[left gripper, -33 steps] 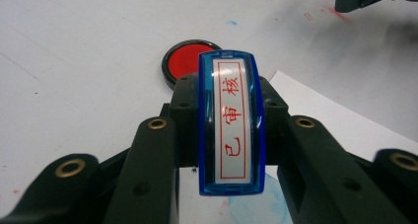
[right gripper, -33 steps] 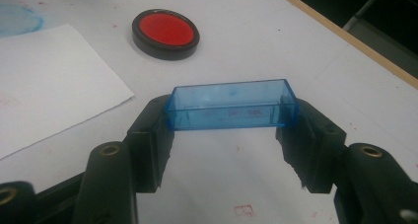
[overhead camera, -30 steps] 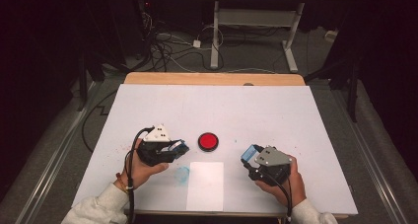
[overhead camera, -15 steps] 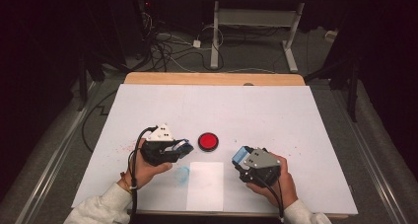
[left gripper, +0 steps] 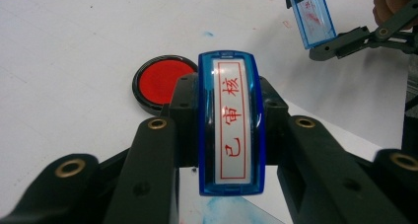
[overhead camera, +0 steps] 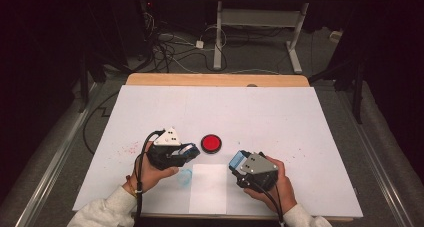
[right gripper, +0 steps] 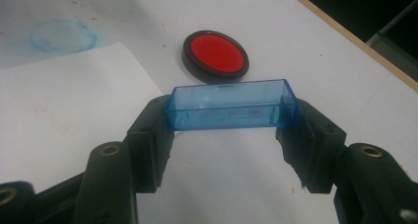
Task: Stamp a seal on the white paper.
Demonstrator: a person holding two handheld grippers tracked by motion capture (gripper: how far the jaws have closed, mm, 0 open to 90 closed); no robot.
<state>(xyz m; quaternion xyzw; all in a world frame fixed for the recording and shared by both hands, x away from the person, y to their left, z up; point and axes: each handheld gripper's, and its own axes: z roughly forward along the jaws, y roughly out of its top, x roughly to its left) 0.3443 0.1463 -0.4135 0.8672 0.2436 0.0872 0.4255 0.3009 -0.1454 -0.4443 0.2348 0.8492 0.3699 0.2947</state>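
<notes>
**High view: stamp and its cap held apart over the table**

High view shows the left gripper (overhead camera: pixel 189 150) just left of the round black-rimmed red ink pad (overhead camera: pixel 211 143), and the right gripper (overhead camera: pixel 239 162) below and right of that pad, beside the blank white paper sheet (overhead camera: pixel 208 188) on the white table (overhead camera: pixel 280 117).

Left gripper view has the jaws clamped on a blue plastic rectangular stamp (left gripper: pixel 230 128), its white label with red characters facing the camera.

Right gripper view has the jaws closed on the ends of a clear blue plastic stamp cap (right gripper: pixel 230 105), held level above the table near the pad.
</notes>
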